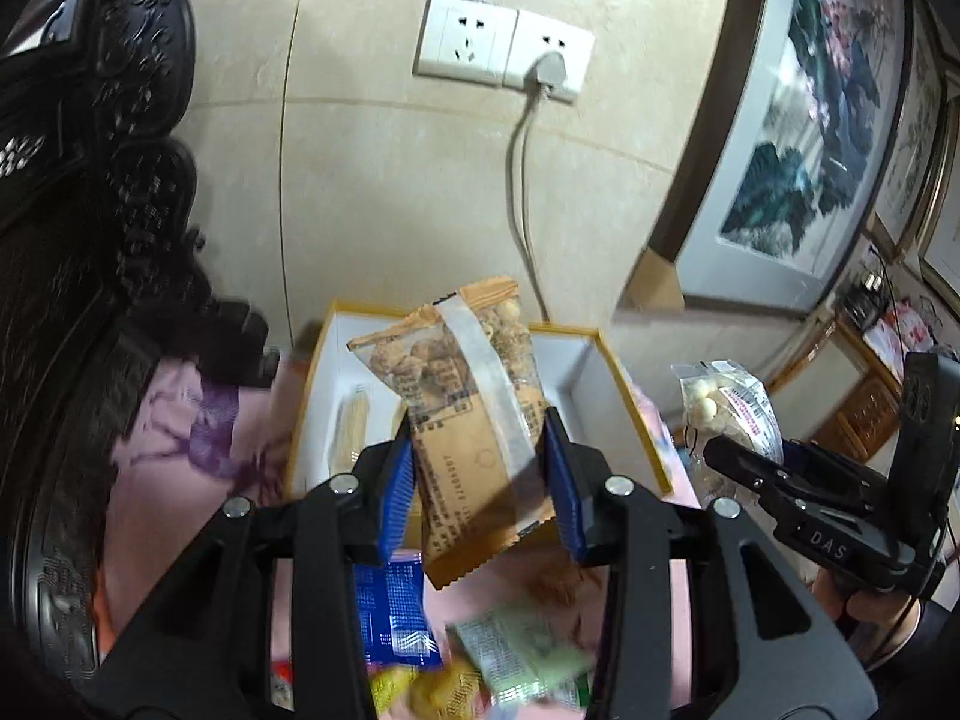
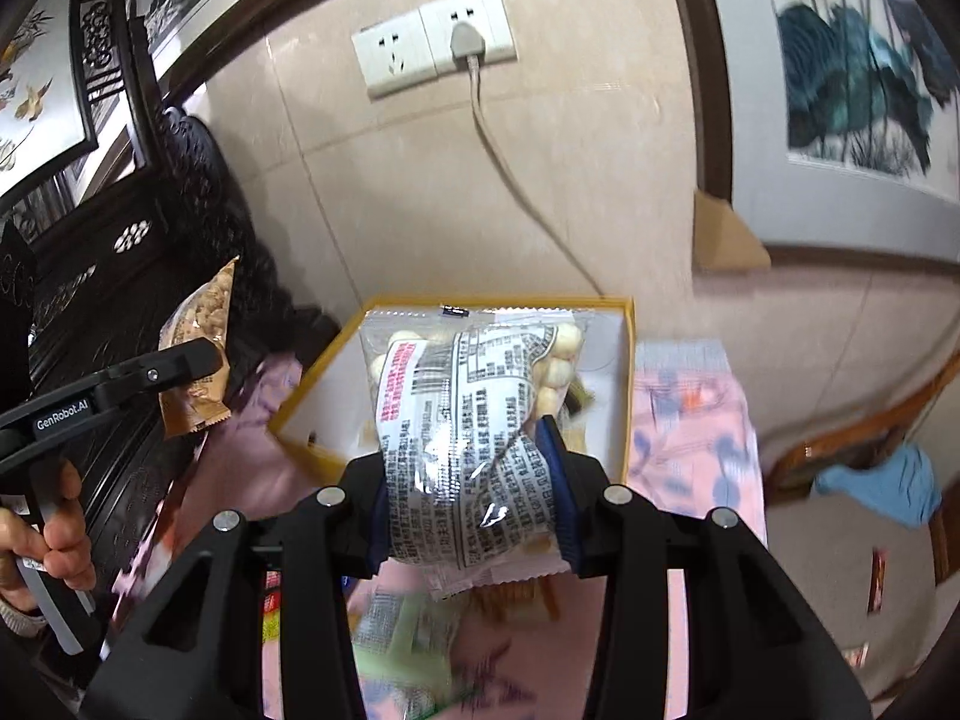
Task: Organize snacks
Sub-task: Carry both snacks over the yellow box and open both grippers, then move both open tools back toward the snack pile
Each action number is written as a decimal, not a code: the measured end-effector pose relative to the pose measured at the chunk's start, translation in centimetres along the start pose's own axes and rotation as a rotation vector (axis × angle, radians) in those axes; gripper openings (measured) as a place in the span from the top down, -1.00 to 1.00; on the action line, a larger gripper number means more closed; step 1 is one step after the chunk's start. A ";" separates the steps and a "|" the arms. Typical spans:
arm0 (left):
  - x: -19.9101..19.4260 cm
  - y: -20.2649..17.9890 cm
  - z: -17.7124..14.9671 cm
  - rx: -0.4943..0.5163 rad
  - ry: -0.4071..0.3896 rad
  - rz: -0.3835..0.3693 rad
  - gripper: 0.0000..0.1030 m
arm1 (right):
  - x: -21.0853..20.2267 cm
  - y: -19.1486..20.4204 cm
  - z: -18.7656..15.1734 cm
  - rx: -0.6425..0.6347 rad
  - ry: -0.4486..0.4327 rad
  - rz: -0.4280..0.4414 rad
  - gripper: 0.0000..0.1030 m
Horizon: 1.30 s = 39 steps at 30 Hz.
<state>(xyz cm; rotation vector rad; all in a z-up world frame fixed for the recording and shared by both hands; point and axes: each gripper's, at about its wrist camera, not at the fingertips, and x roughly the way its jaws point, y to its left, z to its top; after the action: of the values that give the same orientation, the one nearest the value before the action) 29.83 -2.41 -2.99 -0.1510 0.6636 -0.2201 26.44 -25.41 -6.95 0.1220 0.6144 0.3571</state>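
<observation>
My left gripper (image 1: 480, 468) is shut on an orange snack packet (image 1: 474, 420) of brown nuts and holds it up over a yellow-rimmed white box (image 1: 624, 384). My right gripper (image 2: 474, 480) is shut on a clear and white packet (image 2: 474, 414) of pale round snacks, held above the same box (image 2: 630, 372). The right gripper and its packet (image 1: 732, 408) show at the right of the left wrist view. The left gripper's packet (image 2: 201, 354) shows at the left of the right wrist view. A pale wrapped snack (image 1: 351, 426) lies in the box.
Loose packets lie on the pink cloth (image 1: 180, 480) near me: a blue one (image 1: 393, 612), a green one (image 1: 522, 654), a yellow one (image 1: 432, 690). Dark carved furniture (image 1: 78, 240) stands at left. A wall socket with a plugged cable (image 1: 522, 180) is behind the box.
</observation>
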 end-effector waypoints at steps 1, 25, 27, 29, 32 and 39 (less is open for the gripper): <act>0.5 0.1 0.5 -0.002 -0.006 0.001 0.22 | 0.6 0.0 0.6 -0.007 -0.009 -0.004 0.16; -1.9 7.3 -4.9 -0.185 0.018 0.182 -0.79 | 1.3 1.4 -6.9 -0.018 0.144 0.021 -0.47; -2.5 8.3 -6.7 -0.201 0.048 0.195 -0.79 | 1.0 1.4 -9.3 -0.005 0.193 0.023 -0.47; -3.3 9.0 -8.7 -0.214 0.080 0.216 -0.79 | 0.9 1.5 -11.3 0.002 0.238 0.028 -0.47; -4.1 9.6 -11.5 -0.225 0.132 0.221 -0.79 | 0.4 1.6 -14.5 0.025 0.314 0.037 -0.47; -5.9 9.0 -16.3 -0.203 0.210 0.216 -0.79 | -1.0 2.4 -18.6 0.061 0.398 0.041 -0.47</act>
<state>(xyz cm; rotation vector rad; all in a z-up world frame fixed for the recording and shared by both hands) 16.46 6.67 -14.07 -0.2519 0.9050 0.0407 14.12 -23.39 -20.96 0.1231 1.0178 0.4063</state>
